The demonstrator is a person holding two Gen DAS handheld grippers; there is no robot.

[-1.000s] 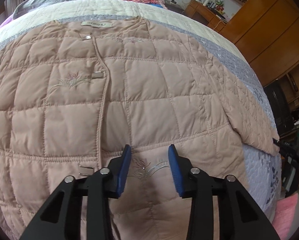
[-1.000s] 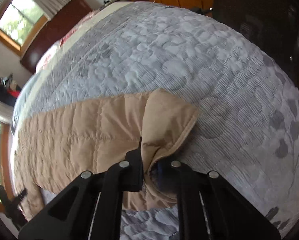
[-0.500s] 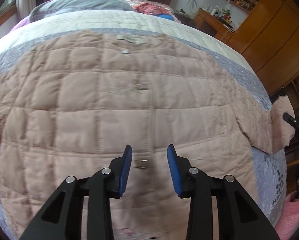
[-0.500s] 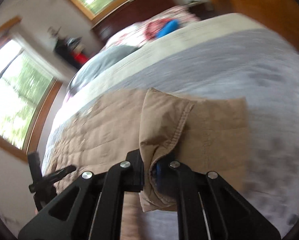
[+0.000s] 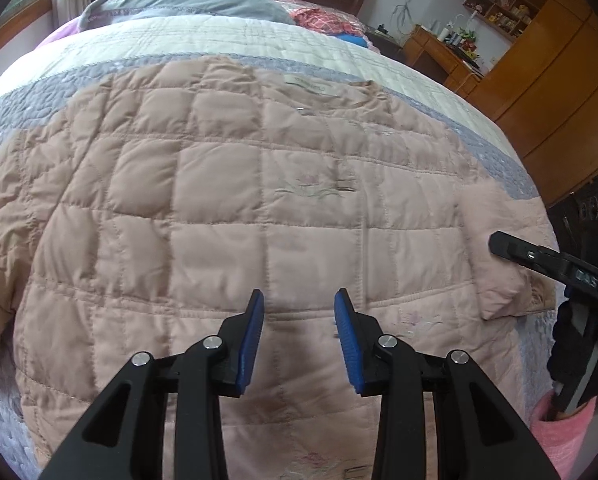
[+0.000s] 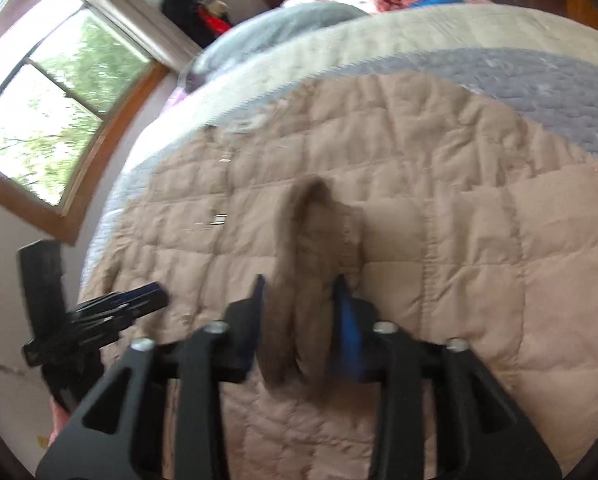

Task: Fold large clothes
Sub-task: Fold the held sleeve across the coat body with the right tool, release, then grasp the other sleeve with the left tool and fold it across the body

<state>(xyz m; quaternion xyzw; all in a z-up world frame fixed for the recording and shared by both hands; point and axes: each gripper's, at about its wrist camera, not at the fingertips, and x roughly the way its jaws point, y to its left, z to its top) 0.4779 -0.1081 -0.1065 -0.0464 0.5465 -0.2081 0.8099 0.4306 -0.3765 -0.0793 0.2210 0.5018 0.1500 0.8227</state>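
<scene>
A large pink quilted jacket lies spread front-up on the bed, collar toward the pillows. My left gripper is open and empty, hovering over the jacket's lower front. My right gripper holds the jacket's sleeve cuff between its fingers, lifted over the jacket body. In the left wrist view the right gripper enters from the right, with the folded-in sleeve lying on the jacket's right side. The left gripper also shows in the right wrist view at the left.
The bed has a grey and cream quilted cover with a grey pillow at the head. Wooden cabinets and a desk stand to the right. A window is on the left wall.
My right gripper has carried the sleeve cuff from the bed's edge inward over the jacket body. My left gripper has shifted left along the jacket's lower front and stays open.
</scene>
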